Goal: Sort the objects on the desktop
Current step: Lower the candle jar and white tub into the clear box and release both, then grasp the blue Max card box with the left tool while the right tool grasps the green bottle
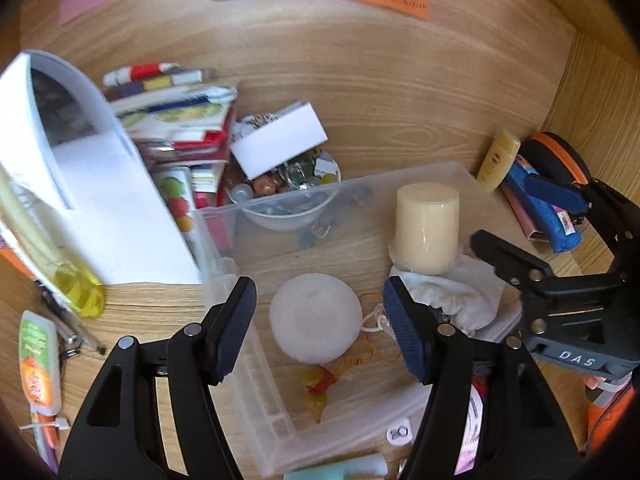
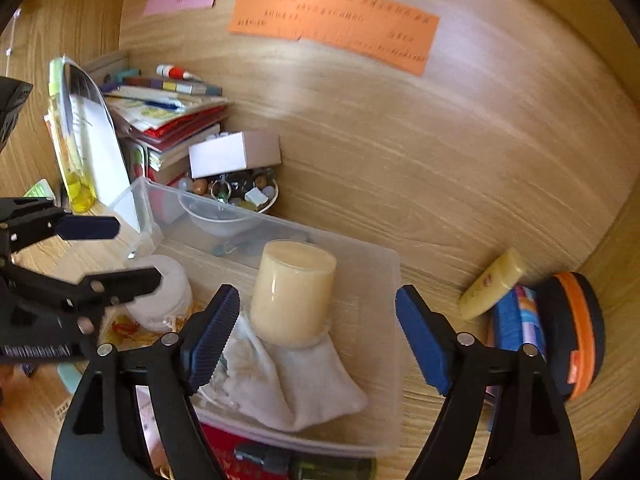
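Both jaws stand open and empty, left gripper (image 1: 320, 332) straddling a white round case (image 1: 316, 318) in the clear bin (image 2: 384, 272), right gripper (image 2: 318, 332) above the cream candle (image 2: 294, 292) on a white pouch (image 2: 296, 384).

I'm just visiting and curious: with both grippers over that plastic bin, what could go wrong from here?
The cream candle stands partly on a rumpled white cloth, so a nudge from the open right gripper might topple it. The left gripper hangs over the bin wall; coming down, a finger could catch it and shove the bin.
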Available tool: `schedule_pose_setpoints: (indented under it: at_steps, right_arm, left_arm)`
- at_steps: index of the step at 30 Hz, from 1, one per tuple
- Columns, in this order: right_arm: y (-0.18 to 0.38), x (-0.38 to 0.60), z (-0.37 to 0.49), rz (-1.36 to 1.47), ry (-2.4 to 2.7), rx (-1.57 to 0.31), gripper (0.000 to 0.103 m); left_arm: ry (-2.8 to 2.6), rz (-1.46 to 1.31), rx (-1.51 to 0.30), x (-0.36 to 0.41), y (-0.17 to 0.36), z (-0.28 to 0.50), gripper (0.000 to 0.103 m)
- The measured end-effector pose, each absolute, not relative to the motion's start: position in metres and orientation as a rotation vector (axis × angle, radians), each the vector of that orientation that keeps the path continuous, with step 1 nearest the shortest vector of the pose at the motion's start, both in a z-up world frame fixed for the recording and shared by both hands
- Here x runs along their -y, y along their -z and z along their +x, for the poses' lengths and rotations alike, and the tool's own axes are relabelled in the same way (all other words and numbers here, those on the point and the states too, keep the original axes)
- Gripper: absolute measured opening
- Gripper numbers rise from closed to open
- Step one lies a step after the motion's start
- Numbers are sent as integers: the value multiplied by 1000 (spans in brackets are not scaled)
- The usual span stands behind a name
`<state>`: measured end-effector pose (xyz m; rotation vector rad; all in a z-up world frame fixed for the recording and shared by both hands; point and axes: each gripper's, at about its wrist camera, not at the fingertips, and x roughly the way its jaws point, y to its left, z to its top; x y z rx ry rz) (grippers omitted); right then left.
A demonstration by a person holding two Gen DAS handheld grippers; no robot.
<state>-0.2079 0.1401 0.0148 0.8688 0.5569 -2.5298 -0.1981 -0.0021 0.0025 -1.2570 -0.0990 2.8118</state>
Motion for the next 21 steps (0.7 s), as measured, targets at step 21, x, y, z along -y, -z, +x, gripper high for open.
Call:
schedule_pose_setpoints:
  at_steps: [21]
  right_arm:
    - [-12, -193, -137, 796, 2582, -501, 84]
  left_arm:
    - [-2936, -1235, 115, 55, -11, -89, 77]
